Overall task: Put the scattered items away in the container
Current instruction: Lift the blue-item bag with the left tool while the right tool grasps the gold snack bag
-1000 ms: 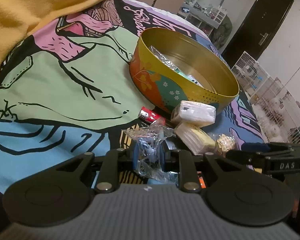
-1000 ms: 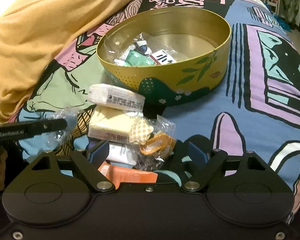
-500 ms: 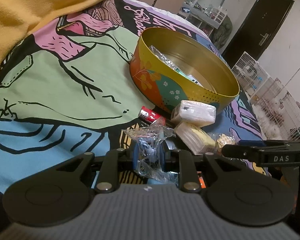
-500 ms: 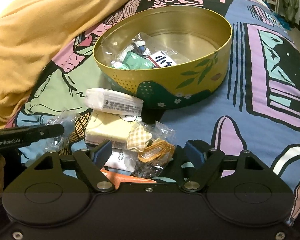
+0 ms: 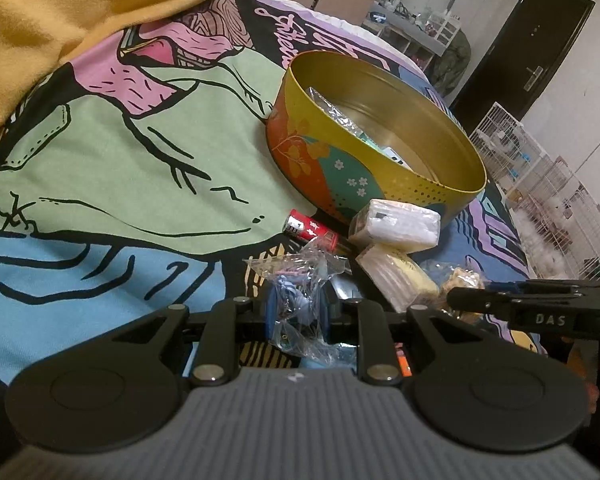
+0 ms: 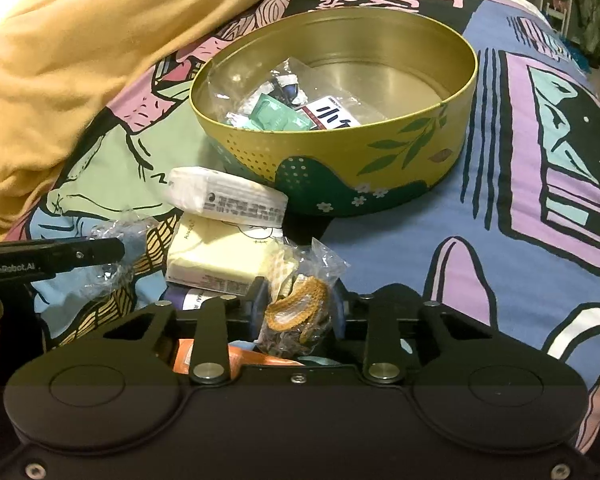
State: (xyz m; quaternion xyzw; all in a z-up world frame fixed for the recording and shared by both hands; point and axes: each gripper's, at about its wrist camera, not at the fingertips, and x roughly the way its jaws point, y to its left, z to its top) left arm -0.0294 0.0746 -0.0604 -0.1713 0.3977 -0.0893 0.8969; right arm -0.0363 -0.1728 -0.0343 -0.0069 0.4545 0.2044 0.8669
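A round yellow tin (image 5: pixel 320 160) (image 6: pixel 380 152) stands on the patterned bedspread and holds several small packets (image 6: pixel 284 112). My left gripper (image 5: pixel 298 308) is shut on a clear plastic bag with a blue item (image 5: pixel 300 276), just in front of the tin. My right gripper (image 6: pixel 298 308) is shut on a clear bag with a brown knitted piece (image 6: pixel 300 312). Between the grippers and the tin lie a white tissue pack (image 5: pixel 394 222) (image 6: pixel 228 200), a pale yellow pack (image 5: pixel 396 276) (image 6: pixel 220 256) and a red cylinder (image 5: pixel 310 230).
A mustard-yellow blanket (image 6: pixel 80 60) (image 5: pixel 80 0) is heaped at the left and back. An orange packet (image 6: pixel 188 354) lies under the right gripper. White wire cages (image 5: pixel 540 168) and a dark door (image 5: pixel 532 40) stand beyond the bed's right edge.
The right gripper's jaws have come together onto the bag with the knitted piece. The left gripper and its bag have stayed as they were.
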